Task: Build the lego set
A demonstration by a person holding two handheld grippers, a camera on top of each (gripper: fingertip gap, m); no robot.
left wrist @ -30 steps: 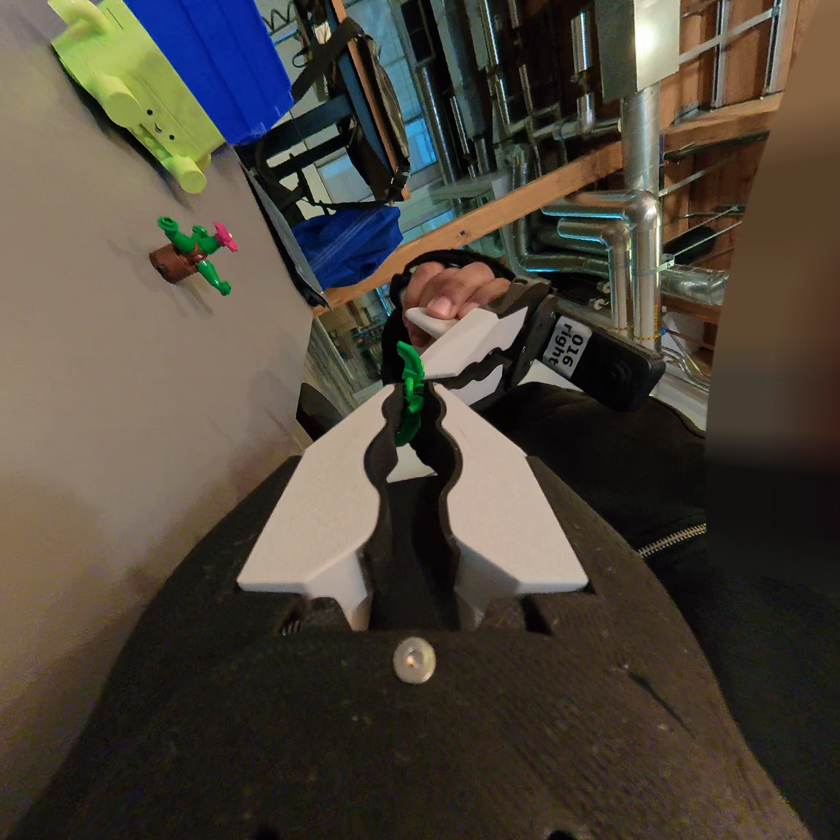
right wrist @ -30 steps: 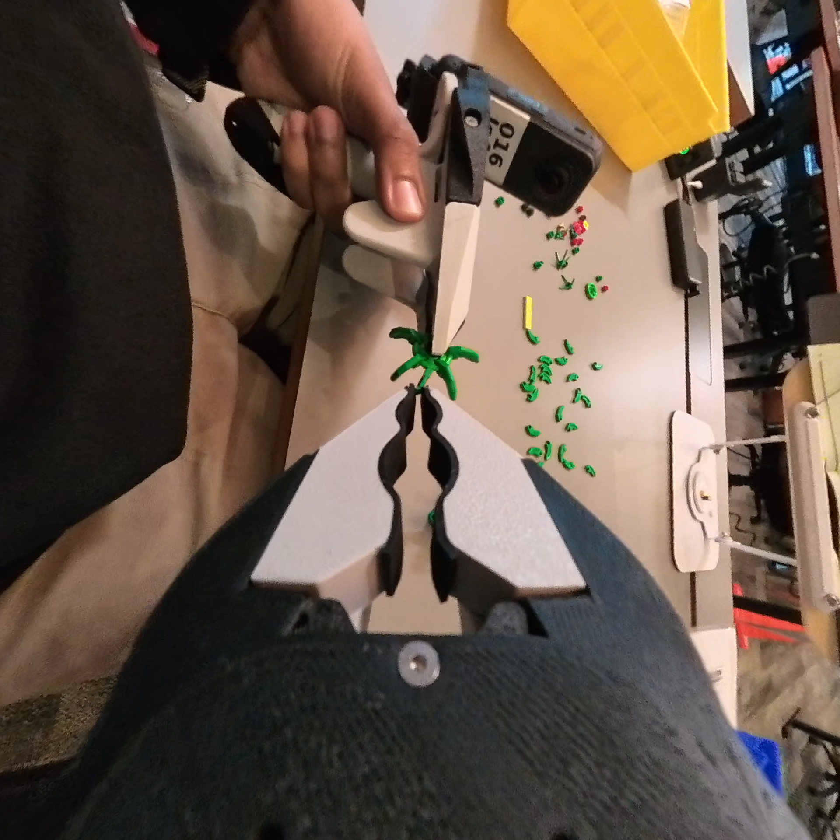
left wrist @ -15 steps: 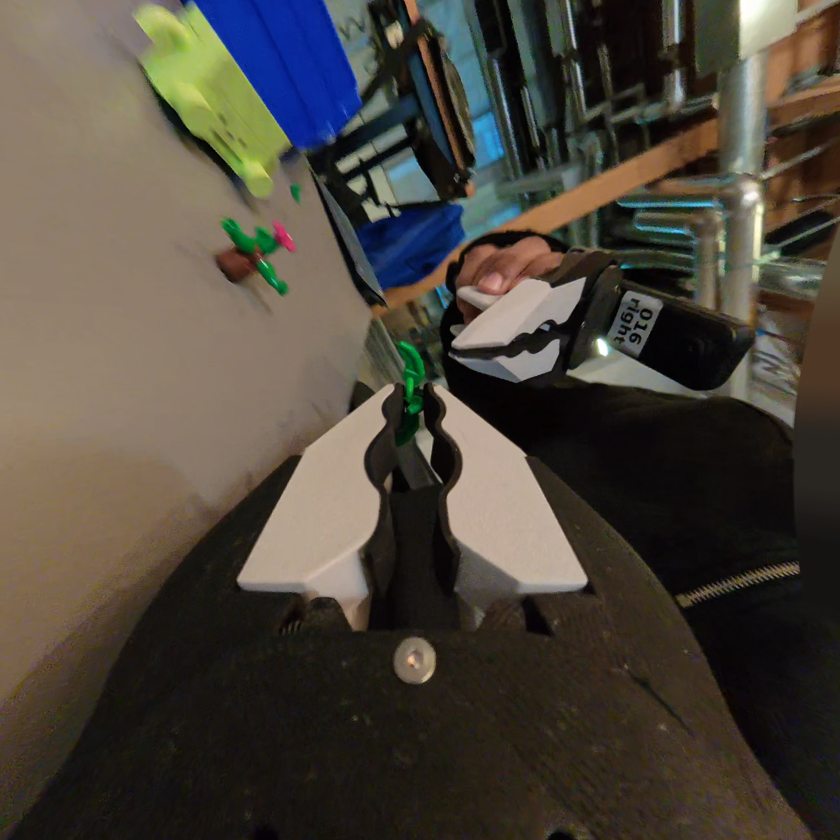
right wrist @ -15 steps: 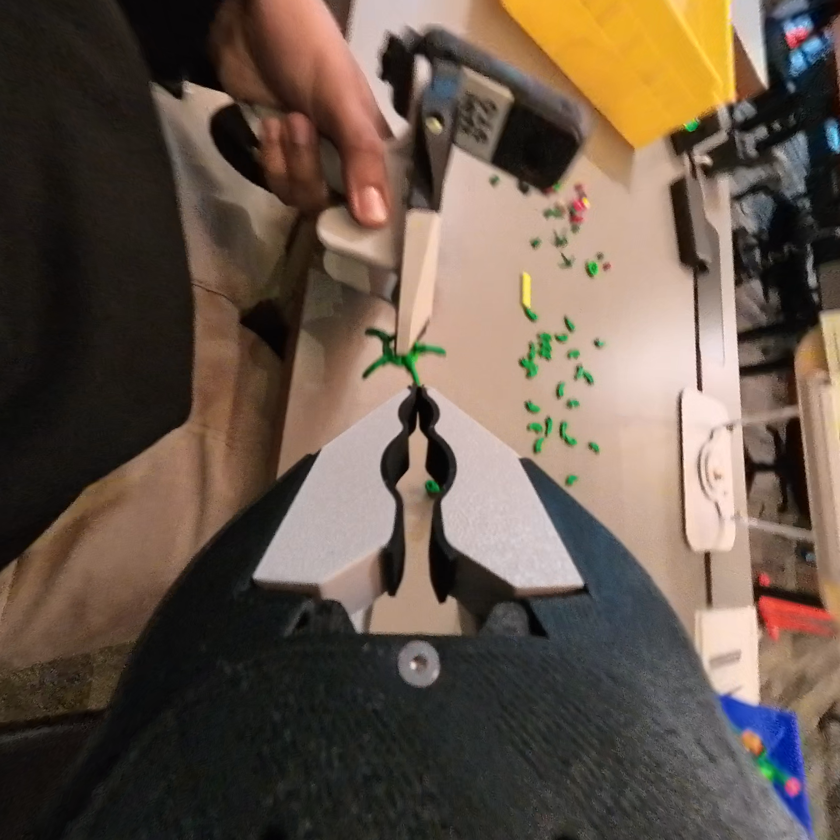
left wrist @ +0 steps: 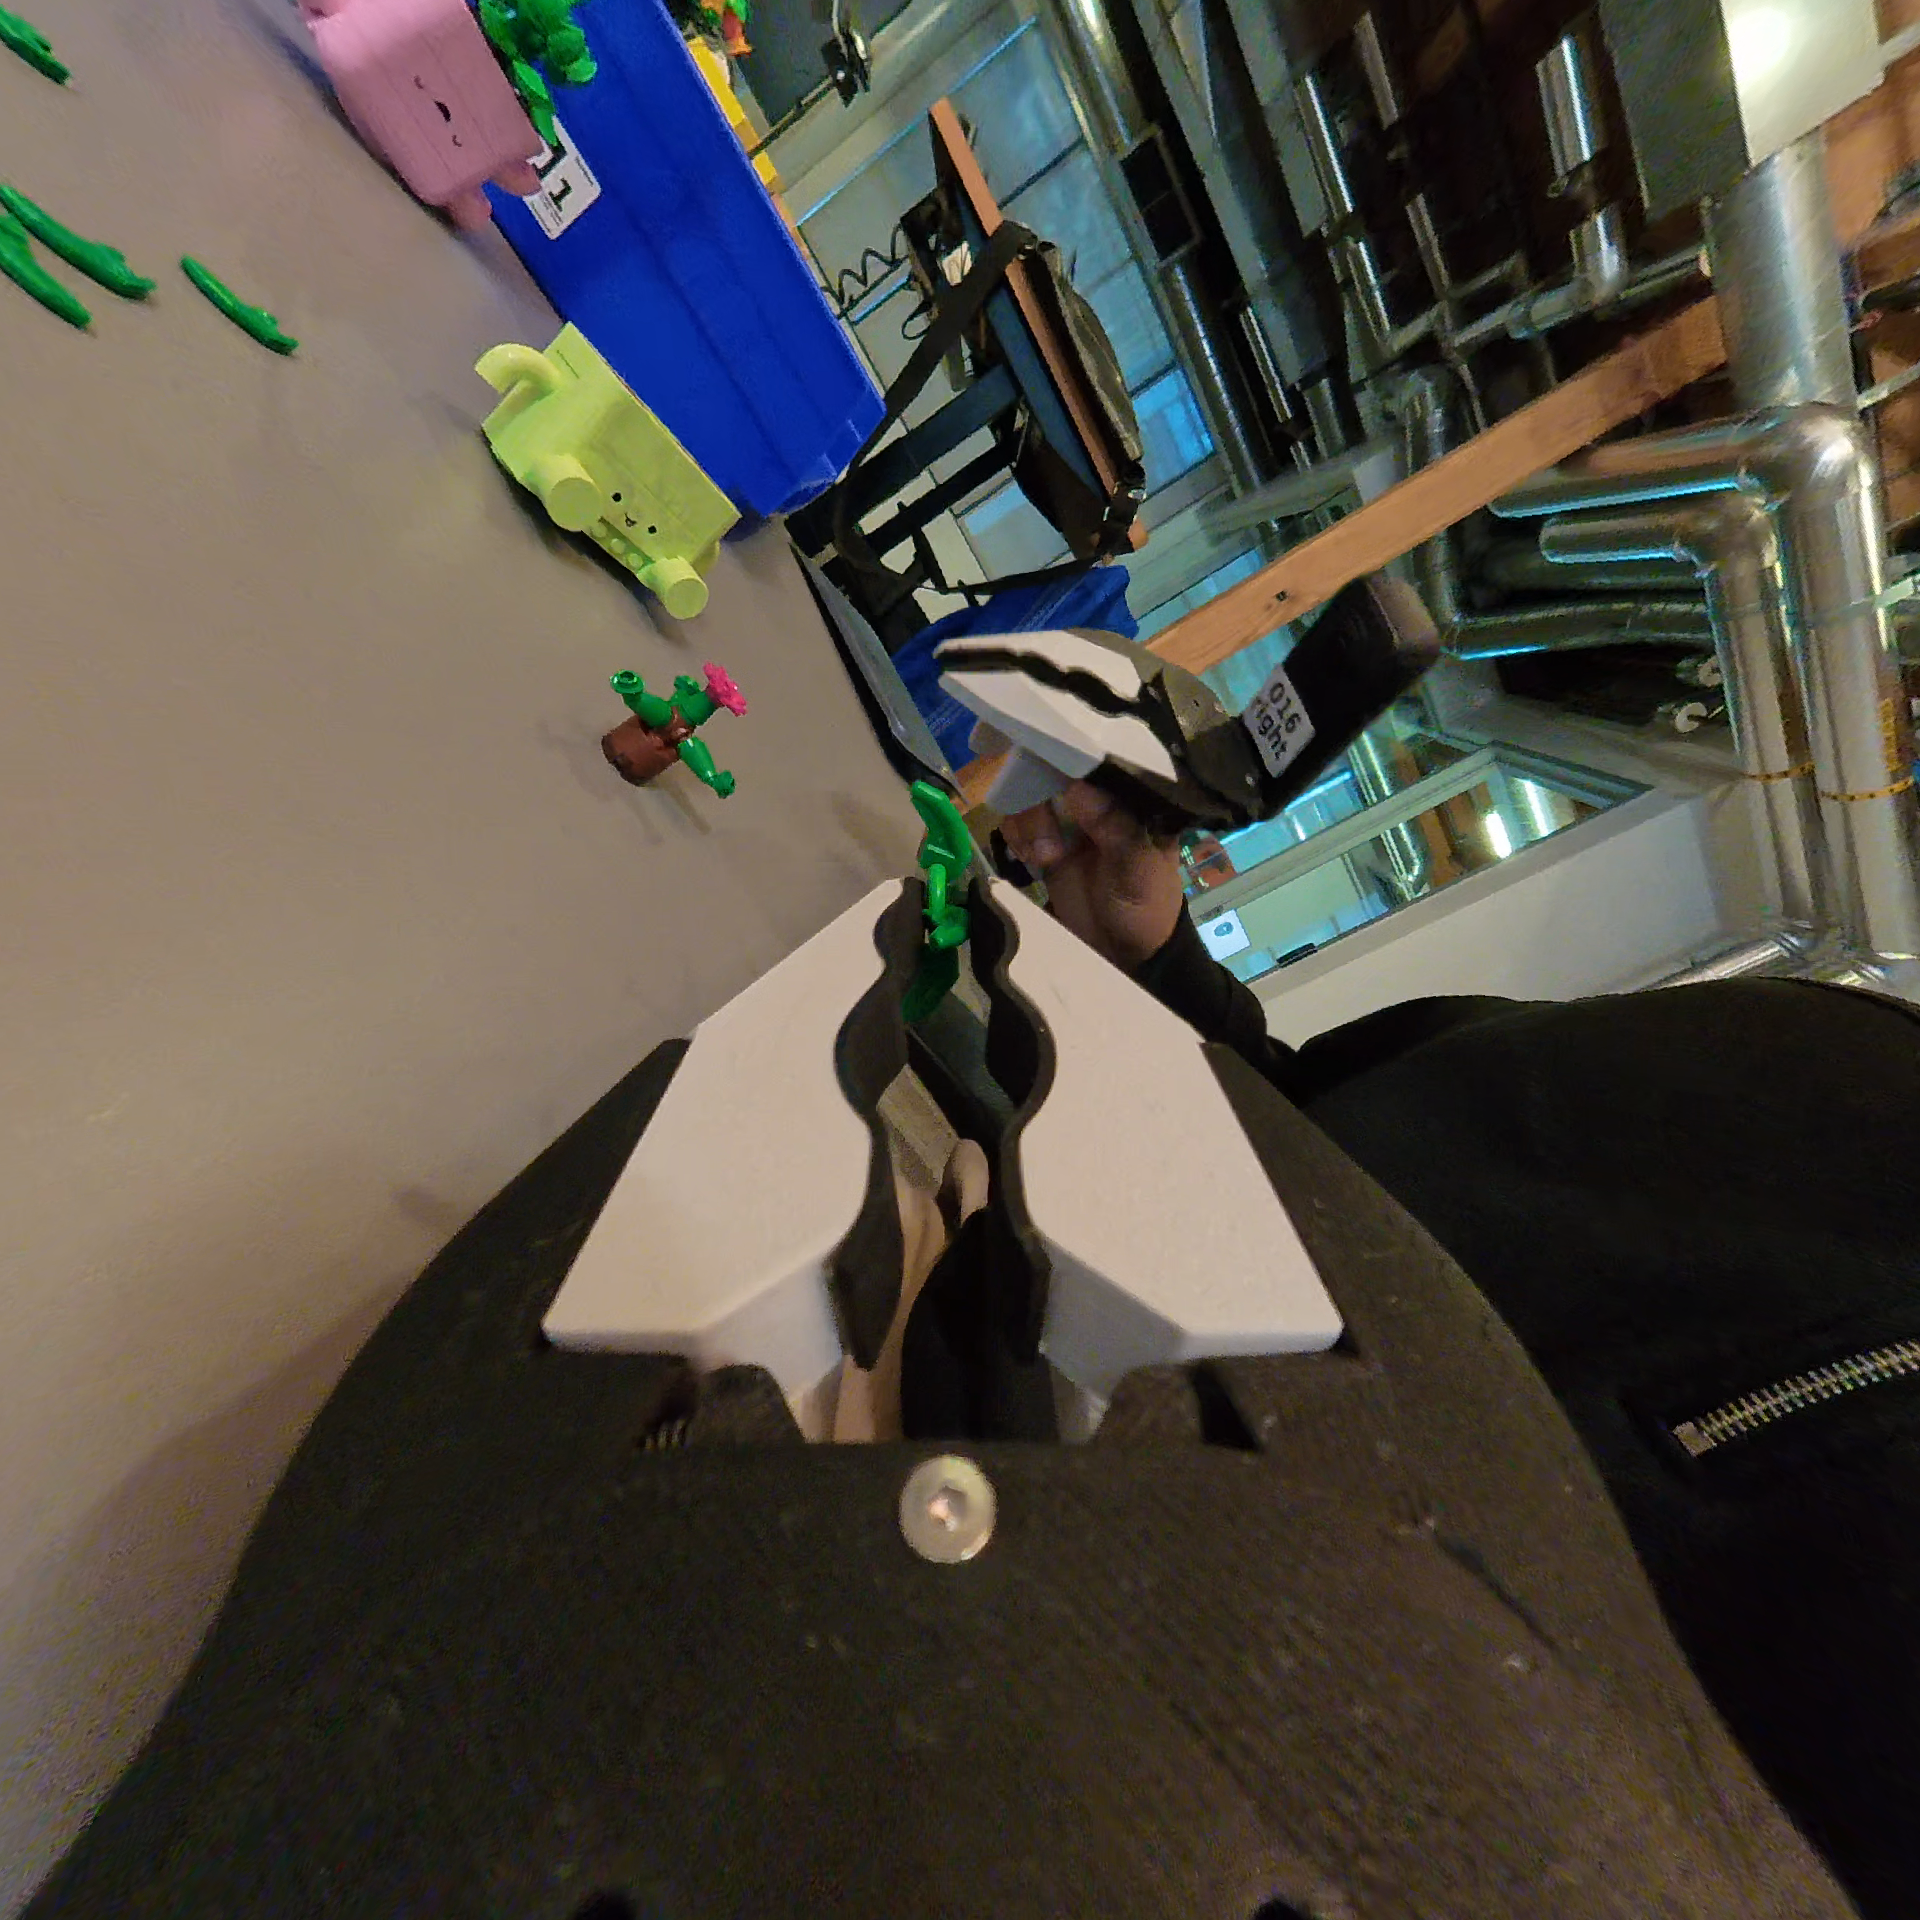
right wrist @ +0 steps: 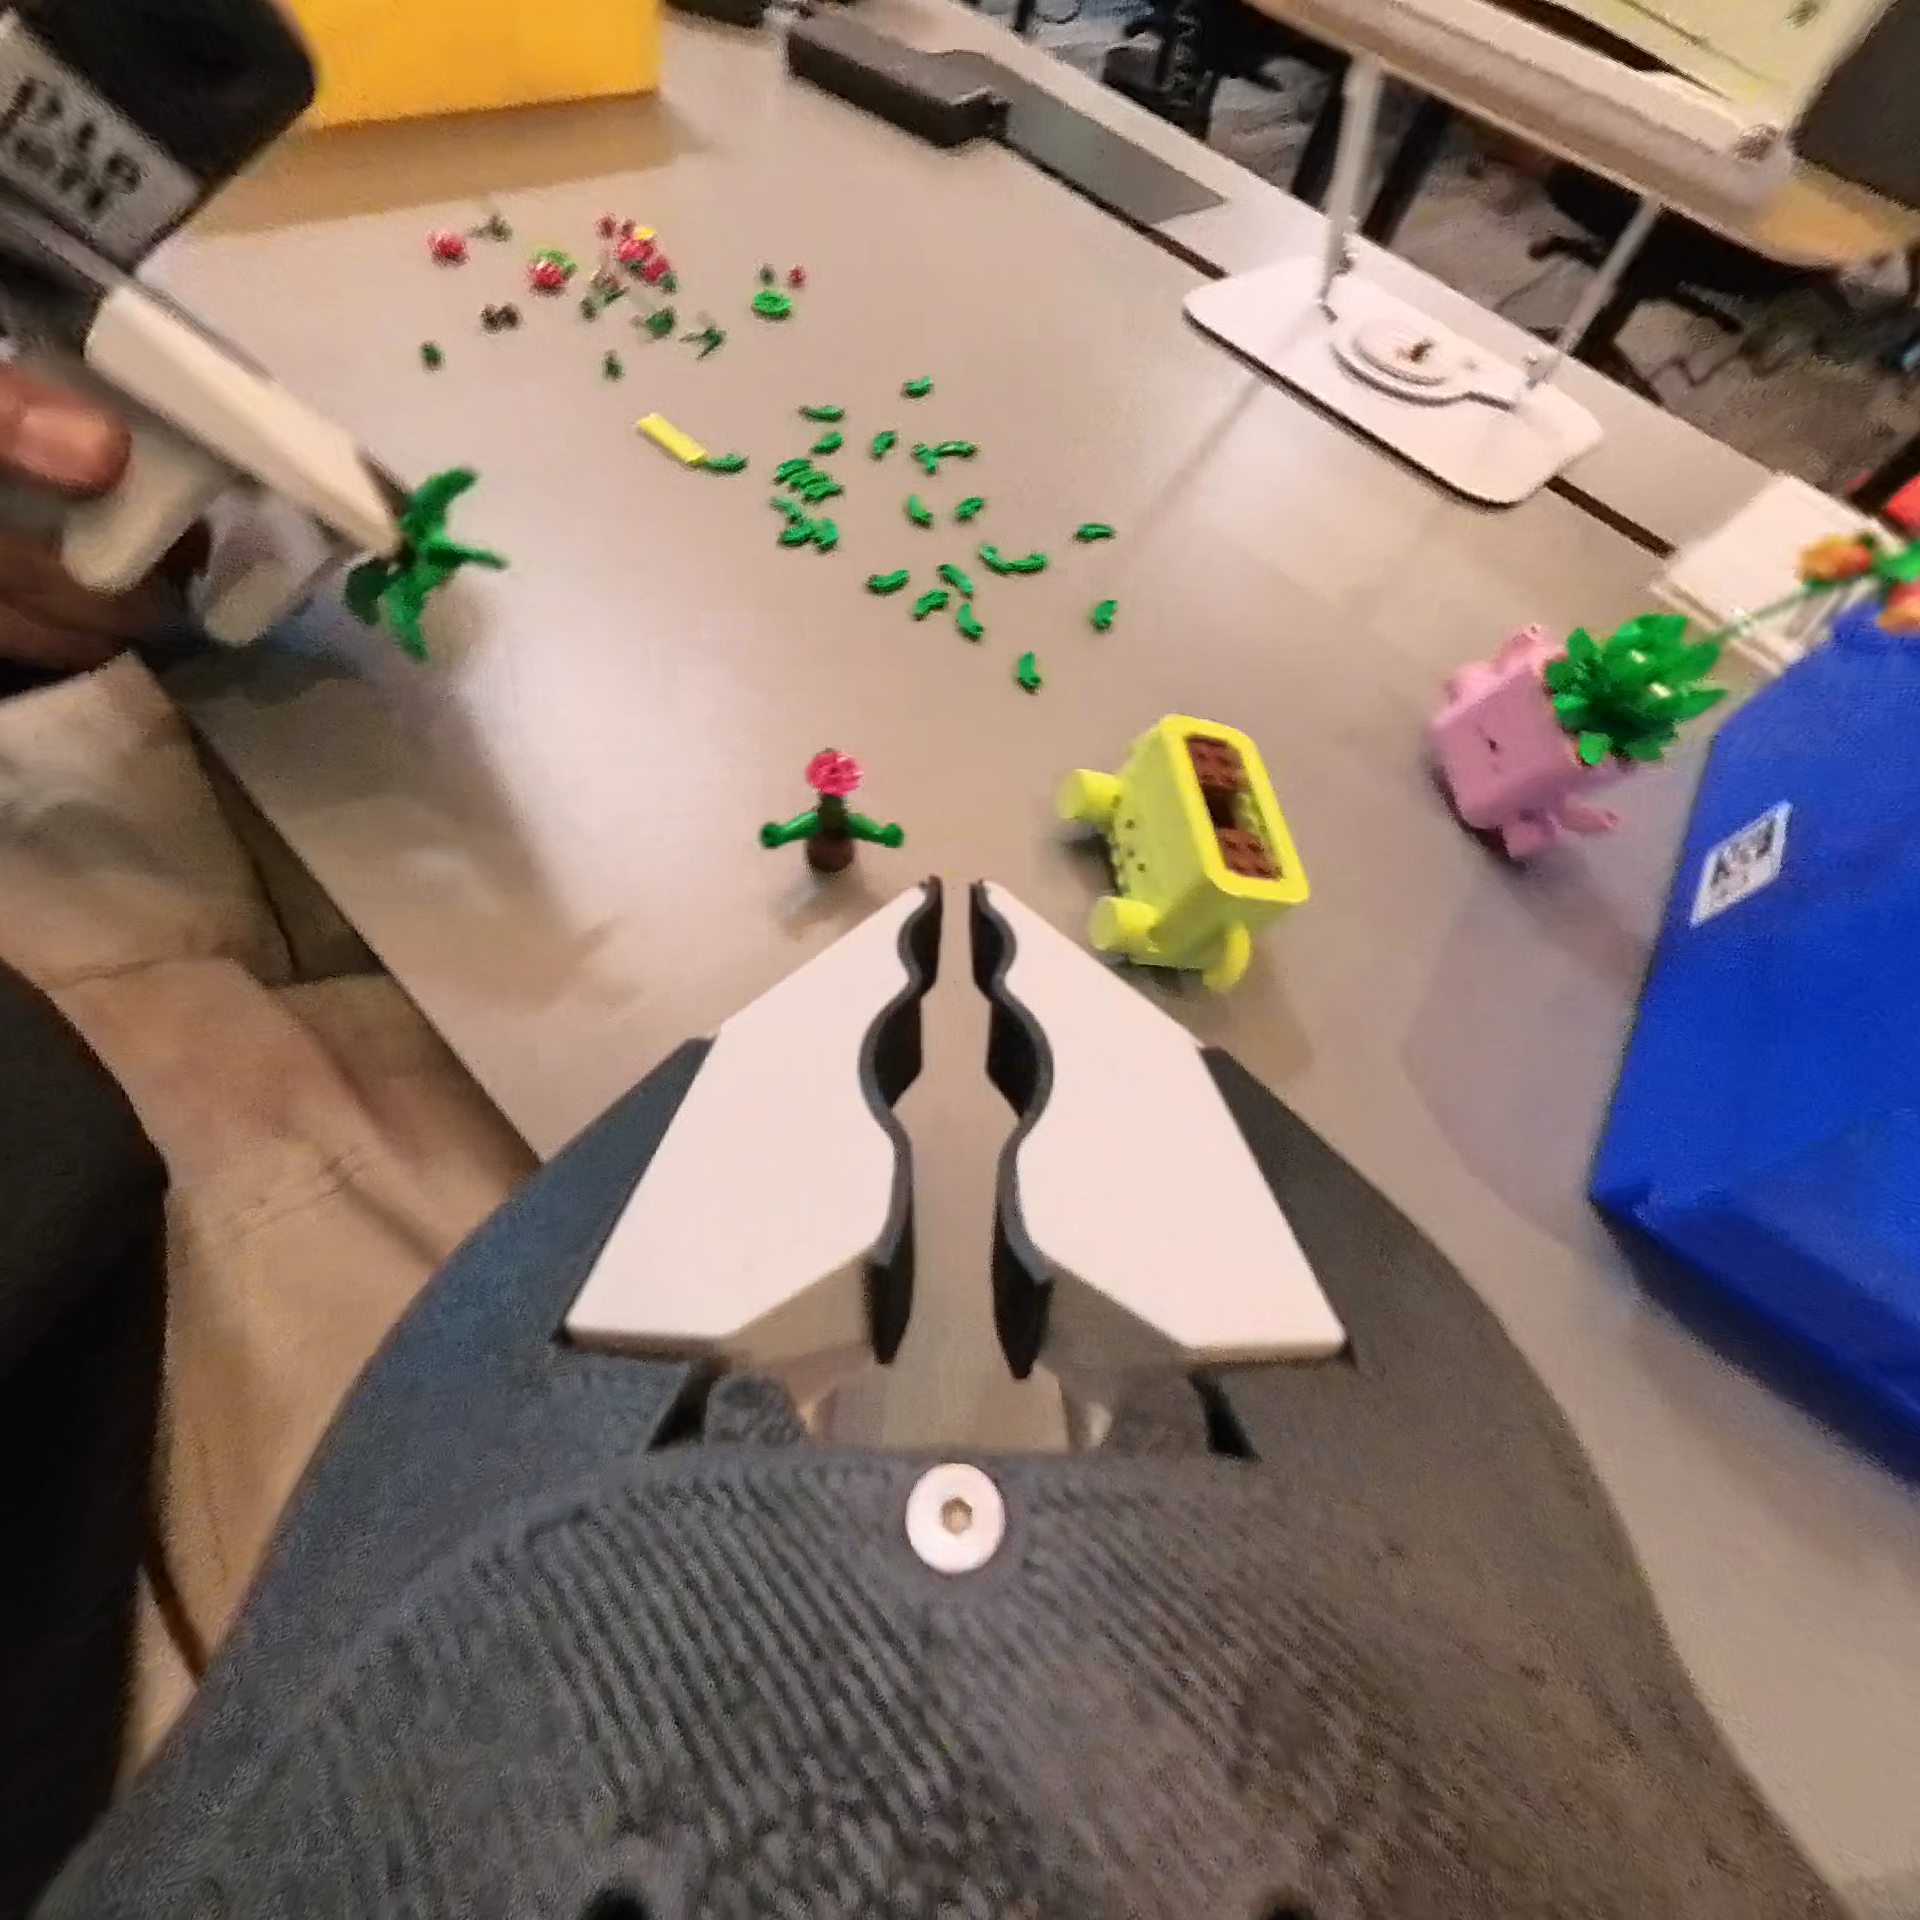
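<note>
My left gripper (left wrist: pixel 943 891) is shut on a green leafy lego piece (left wrist: pixel 940 862), held up off the table edge. The right wrist view shows that gripper (right wrist: pixel 379 535) at the far left with the leaf cluster (right wrist: pixel 426 551) at its tips. My right gripper (right wrist: pixel 954 888) is empty, its jaws almost together, hovering over the table just short of a small pink flower in a brown pot (right wrist: pixel 831 805). A lime green lego pot (right wrist: pixel 1195 842) lies tipped beside the right gripper. The left wrist view shows the right gripper (left wrist: pixel 951 657) raised, the flower (left wrist: pixel 675 732) and the lime pot (left wrist: pixel 603 488).
A pink pot with a green plant (right wrist: pixel 1507 738) stands by a blue bin (right wrist: pixel 1818 987) at the right. Several loose green leaf pieces (right wrist: pixel 914 520) and small red and green bits (right wrist: pixel 613 260) lie farther back. A yellow bin (right wrist: pixel 468 52) and a white stand base (right wrist: pixel 1392 384) are behind. It is some 9 centimetres from my right tips to the lime green lego pot (right wrist: pixel 1195 842). It is also in sight in the left wrist view (left wrist: pixel 702 489). The flower (left wrist: pixel 675 732) lies around 9 centimetres away from my right fingertips.
My right gripper has come off the green leafy piece and swung away toward the table, now facing the flower and lime pot. My left gripper still holds the piece.
</note>
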